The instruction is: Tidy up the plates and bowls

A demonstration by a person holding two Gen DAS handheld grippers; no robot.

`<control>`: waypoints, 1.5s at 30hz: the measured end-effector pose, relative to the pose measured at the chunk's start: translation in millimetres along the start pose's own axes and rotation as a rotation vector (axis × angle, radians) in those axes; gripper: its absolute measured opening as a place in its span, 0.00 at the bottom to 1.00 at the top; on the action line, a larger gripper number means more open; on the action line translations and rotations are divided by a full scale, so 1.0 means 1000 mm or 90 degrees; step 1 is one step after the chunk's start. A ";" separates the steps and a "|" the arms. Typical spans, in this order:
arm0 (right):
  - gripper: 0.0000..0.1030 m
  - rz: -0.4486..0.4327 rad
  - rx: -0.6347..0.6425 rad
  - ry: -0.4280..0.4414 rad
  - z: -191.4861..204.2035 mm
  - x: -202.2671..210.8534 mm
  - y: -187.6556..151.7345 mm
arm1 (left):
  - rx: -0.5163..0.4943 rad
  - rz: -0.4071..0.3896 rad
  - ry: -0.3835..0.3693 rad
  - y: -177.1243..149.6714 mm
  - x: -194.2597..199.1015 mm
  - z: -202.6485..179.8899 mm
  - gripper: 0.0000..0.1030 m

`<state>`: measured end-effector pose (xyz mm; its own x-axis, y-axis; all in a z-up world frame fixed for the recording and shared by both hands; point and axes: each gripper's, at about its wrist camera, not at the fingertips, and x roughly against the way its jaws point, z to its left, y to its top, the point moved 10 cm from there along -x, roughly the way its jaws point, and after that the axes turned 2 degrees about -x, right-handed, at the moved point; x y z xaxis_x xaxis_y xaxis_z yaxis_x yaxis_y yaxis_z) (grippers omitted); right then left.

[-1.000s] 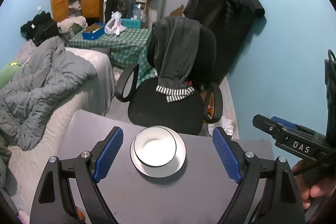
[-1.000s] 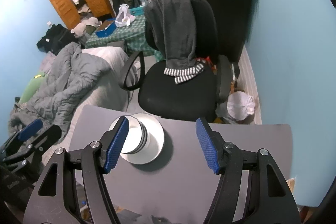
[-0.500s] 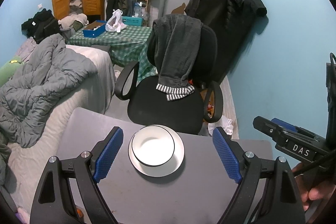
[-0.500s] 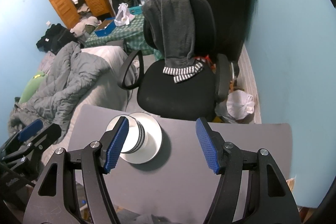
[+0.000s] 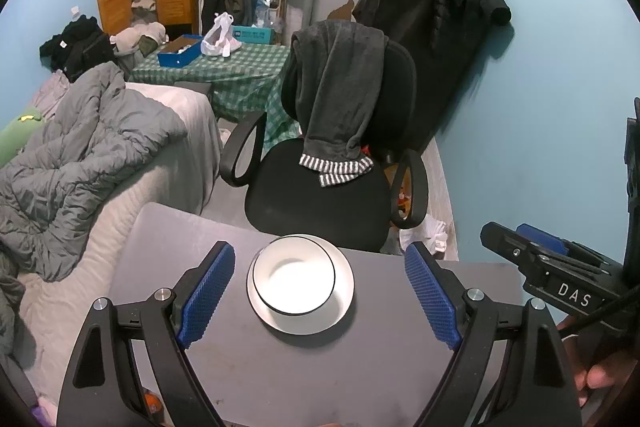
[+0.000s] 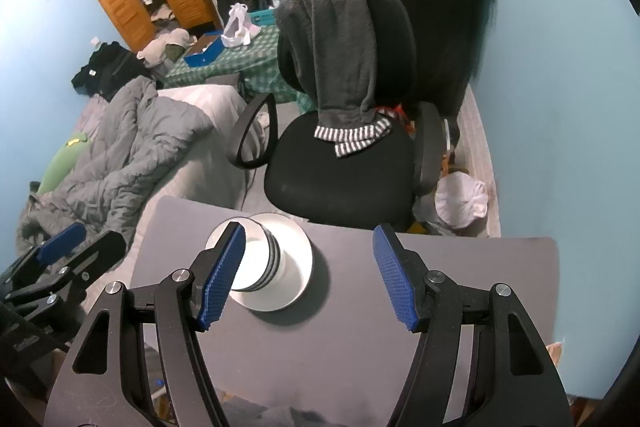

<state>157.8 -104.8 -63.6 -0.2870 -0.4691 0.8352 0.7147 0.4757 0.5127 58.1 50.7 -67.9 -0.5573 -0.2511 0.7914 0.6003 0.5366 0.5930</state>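
Bowl (image 5: 295, 274): white, dark-rimmed, set inside a white plate (image 5: 345, 293); in the right wrist view dark bands are seen round its outer wall. The plate is taken as landmark and is placed on the grey bench (image 5: 304, 367), near the bench's far edge.

Left claw (image 5: 318, 297): held above the bench on the near side of the plate, blue pads spread wide apart, nothing gripped; the plate and bowl are seen between the pads but beyond them.

Right claw (image 6: 309, 273): held to the near right of the plate, pads apart, nothing clamped; the plate is partly covered in view by its left pad.

Office chair (image 5: 320, 199): black, placed just beyond the plate, past the bench edge; a grey garment (image 5: 340, 95) with striped cuffs is draped over its back.

Bed with grey duvet (image 5: 80, 155): far left of the plate.
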 end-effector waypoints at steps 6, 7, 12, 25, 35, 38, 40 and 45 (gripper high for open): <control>0.63 0.002 0.001 0.002 0.007 0.000 -0.005 | -0.001 0.003 -0.002 0.001 0.000 0.002 0.85; 0.63 0.001 0.001 0.002 0.007 0.000 -0.004 | 0.000 0.002 -0.002 0.002 0.000 0.001 0.85; 0.63 0.003 0.001 0.002 0.007 0.000 -0.004 | 0.001 0.004 -0.003 0.002 0.000 0.001 0.85; 0.63 0.007 0.003 0.003 0.016 0.000 -0.007 | -0.006 0.008 -0.009 0.002 0.003 0.005 0.85; 0.63 0.009 0.005 0.005 0.022 0.001 -0.011 | -0.003 0.010 -0.010 -0.005 0.005 0.013 0.85; 0.63 0.011 0.010 0.006 0.033 0.000 -0.015 | -0.001 0.011 -0.008 -0.005 0.005 0.016 0.85; 0.63 0.013 0.011 0.008 0.039 0.001 -0.018 | 0.002 0.010 -0.007 -0.005 0.005 0.018 0.85; 0.63 0.016 0.014 0.010 0.044 -0.002 -0.018 | 0.011 0.012 -0.006 -0.005 0.007 0.024 0.85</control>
<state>117.3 -79.9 -65.5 -0.2584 -0.4688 0.8447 0.7068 0.5042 0.4961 37.6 65.7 -68.9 -0.5521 -0.2334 0.8005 0.6007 0.5545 0.5759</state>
